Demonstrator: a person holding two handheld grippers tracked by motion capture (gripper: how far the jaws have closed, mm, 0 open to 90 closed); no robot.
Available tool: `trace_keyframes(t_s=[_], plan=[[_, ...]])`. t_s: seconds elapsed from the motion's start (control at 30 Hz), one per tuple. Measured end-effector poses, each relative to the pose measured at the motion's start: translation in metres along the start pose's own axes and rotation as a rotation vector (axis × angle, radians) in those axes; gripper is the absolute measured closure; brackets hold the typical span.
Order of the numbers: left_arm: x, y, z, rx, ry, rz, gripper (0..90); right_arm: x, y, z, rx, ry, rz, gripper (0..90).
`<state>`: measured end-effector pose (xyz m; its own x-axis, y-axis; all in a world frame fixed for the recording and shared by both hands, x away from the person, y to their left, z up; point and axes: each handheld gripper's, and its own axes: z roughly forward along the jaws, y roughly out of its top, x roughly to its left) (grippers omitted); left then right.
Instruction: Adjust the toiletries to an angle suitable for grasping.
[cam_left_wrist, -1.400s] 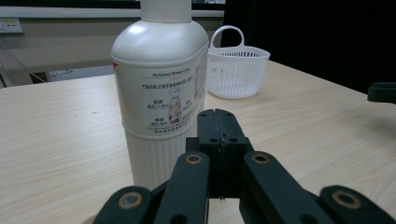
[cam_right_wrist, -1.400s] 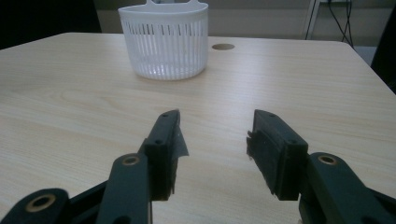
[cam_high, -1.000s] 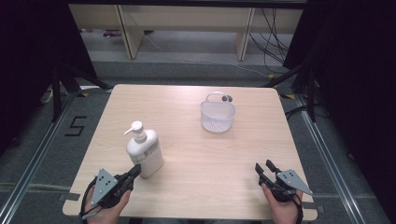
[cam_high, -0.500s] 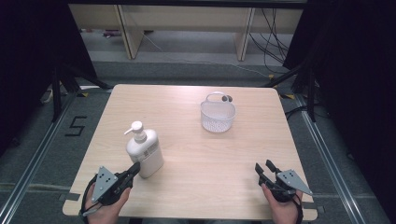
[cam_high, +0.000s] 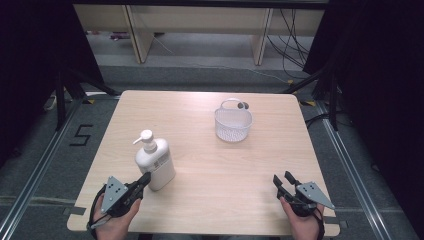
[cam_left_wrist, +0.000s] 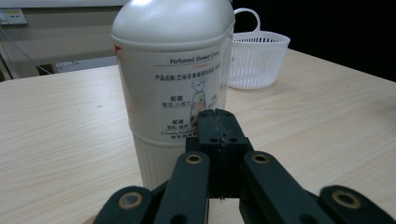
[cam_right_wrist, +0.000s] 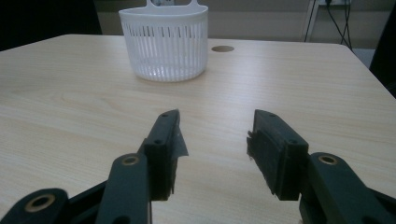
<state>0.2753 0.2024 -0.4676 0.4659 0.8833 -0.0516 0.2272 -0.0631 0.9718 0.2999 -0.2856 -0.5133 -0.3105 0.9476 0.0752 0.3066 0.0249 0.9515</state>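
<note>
A white pump bottle (cam_high: 154, 162) of shower cream stands upright on the left half of the wooden table (cam_high: 200, 200); its label faces me in the left gripper view (cam_left_wrist: 173, 79). My left gripper (cam_high: 145, 178) rests at the table's front left, shut with nothing in it, its tips right at the bottle's base (cam_left_wrist: 218, 116). A white slatted basket (cam_high: 233, 123) with a handle stands at the back right, also seen behind the bottle (cam_left_wrist: 258, 58) and ahead of my right gripper (cam_right_wrist: 164, 42). My right gripper (cam_high: 282, 179) sits at the front right, open with nothing between its fingers (cam_right_wrist: 214, 133).
A small round hole (cam_right_wrist: 222, 48) lies in the tabletop behind the basket. Wooden shelving (cam_high: 200, 25) and cables stand on the floor beyond the far edge. A floor mark "5" (cam_high: 81, 135) lies left of the table.
</note>
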Motion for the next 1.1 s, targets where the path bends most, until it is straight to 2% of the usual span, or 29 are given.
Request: trace_keyframes(t_s=[0.1, 0.13, 0.2, 0.27, 0.3, 0.33, 0.47, 0.5, 0.57, 0.6, 0.67, 1.1], plan=[[0.000, 0.000, 0.001, 0.001, -0.001, 0.004, 90.0, 0.000, 0.000, 0.000, -0.001, 0.001, 0.000, 52.8], [-0.001, 0.000, 0.002, -0.001, 0.000, 0.006, 90.0, -0.001, 0.000, 0.000, -0.001, -0.004, -0.025, 52.8], [-0.001, 0.000, 0.003, -0.011, -0.003, 0.006, 90.0, -0.001, 0.000, 0.000, -0.001, -0.004, -0.026, 52.8], [0.000, 0.001, 0.004, -0.011, -0.001, 0.009, 90.0, 0.000, 0.000, 0.000, -0.001, 0.005, -0.001, 52.9], [0.000, 0.001, 0.003, 0.000, 0.006, 0.010, 90.0, 0.000, 0.000, 0.000, 0.005, -0.002, -0.001, 52.9], [0.000, 0.001, 0.003, -0.001, 0.008, 0.009, 90.0, -0.001, 0.000, 0.001, -0.003, 0.008, -0.010, 52.8], [0.002, 0.001, 0.004, -0.010, 0.010, 0.007, 90.0, -0.001, 0.000, 0.001, -0.003, 0.002, -0.020, 52.8], [0.004, 0.001, 0.003, -0.008, 0.017, 0.005, 90.0, 0.000, 0.000, 0.000, -0.001, 0.002, -0.002, 52.8], [0.005, 0.001, 0.003, -0.007, 0.019, 0.008, 90.0, 0.000, 0.000, 0.000, -0.003, 0.005, -0.005, 52.8], [0.006, 0.001, 0.003, -0.005, 0.025, 0.004, 90.0, -0.001, 0.000, 0.001, -0.005, 0.006, -0.025, 52.8], [0.008, 0.001, 0.003, 0.000, 0.031, 0.007, 90.0, 0.000, 0.000, 0.000, -0.003, 0.003, -0.007, 52.8], [0.021, 0.002, 0.002, 0.013, 0.080, -0.002, 90.0, 0.000, 0.000, 0.000, -0.002, 0.004, -0.007, 52.8]])
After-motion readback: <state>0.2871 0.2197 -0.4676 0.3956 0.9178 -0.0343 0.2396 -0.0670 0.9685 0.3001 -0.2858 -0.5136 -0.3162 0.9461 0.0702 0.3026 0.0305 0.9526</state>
